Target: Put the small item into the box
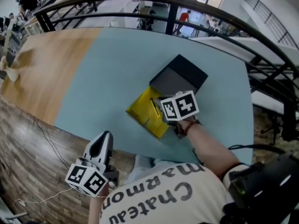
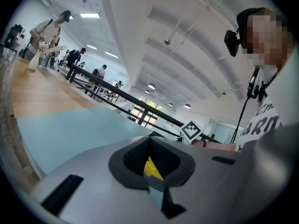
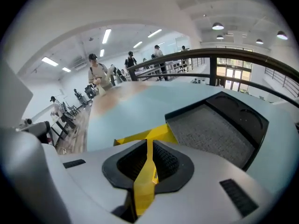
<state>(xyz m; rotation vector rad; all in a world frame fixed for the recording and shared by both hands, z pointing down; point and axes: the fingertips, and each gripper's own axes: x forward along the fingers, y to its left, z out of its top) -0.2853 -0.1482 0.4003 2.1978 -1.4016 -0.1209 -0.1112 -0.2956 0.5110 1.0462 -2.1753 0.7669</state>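
An open black box (image 1: 180,78) with a grey foam inside (image 3: 212,129) lies on the light blue mat. A yellow cardboard box (image 1: 145,115) lies against its near side. My right gripper (image 1: 161,110) is over the yellow box, shut on a thin yellow flap (image 3: 145,181) that runs up between its jaws (image 3: 148,160). My left gripper (image 1: 105,136) hangs low at the table's near edge, away from both boxes, jaws together and holding nothing (image 2: 150,158). Through its slit I see a sliver of the yellow box (image 2: 152,168). No separate small item shows.
The light blue mat (image 1: 117,73) covers most of the table; bare wood (image 1: 42,69) lies to its left. A black curved railing (image 1: 196,8) runs behind the table. People stand far off at the left (image 3: 96,73). A cable (image 1: 46,139) hangs below the near edge.
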